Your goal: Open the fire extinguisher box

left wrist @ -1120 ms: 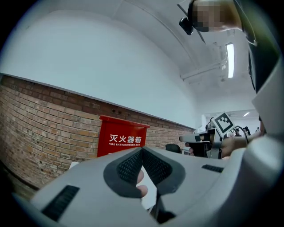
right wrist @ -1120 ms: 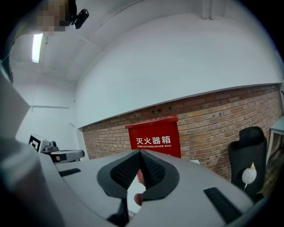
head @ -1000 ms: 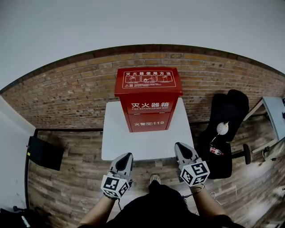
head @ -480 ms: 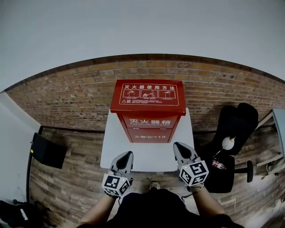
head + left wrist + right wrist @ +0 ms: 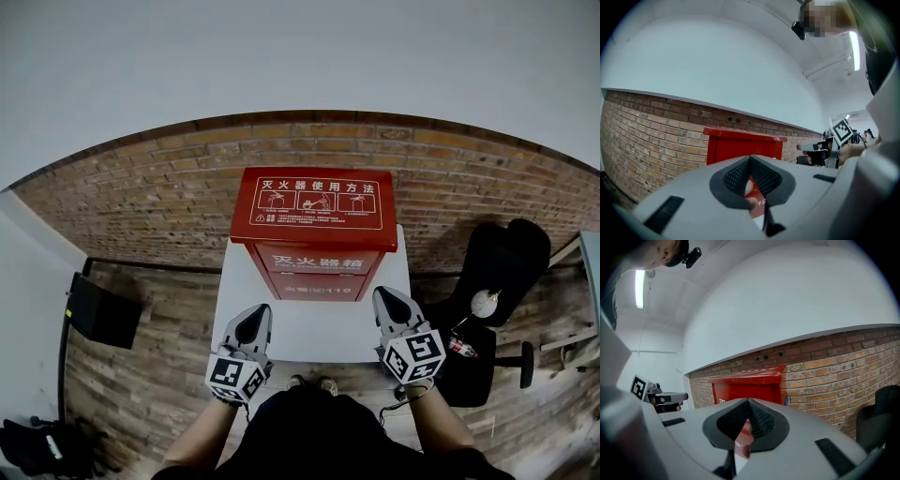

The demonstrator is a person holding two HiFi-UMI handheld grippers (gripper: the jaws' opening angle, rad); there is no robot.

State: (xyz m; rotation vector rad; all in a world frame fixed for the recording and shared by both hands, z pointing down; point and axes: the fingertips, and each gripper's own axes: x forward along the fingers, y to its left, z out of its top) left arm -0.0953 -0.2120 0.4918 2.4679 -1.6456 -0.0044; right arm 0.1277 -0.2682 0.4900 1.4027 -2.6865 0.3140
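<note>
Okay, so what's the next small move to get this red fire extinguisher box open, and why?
The fire extinguisher box stands closed on the white table. The left gripper and right gripper are both shut, empty, and short of it, above the table's near edge. So probably bring both forward to the box's front.

Fire extinguisher box [image 5: 316, 246]: 1 red metal cabinet, upright, lid shut. Sloped top panel carries white Chinese characters and 3 instruction pictograms; front face carries white lettering and "119". Stands at the rear of a white desk [image 5: 305, 333], back towards a brick wall [image 5: 150, 202].
</note>
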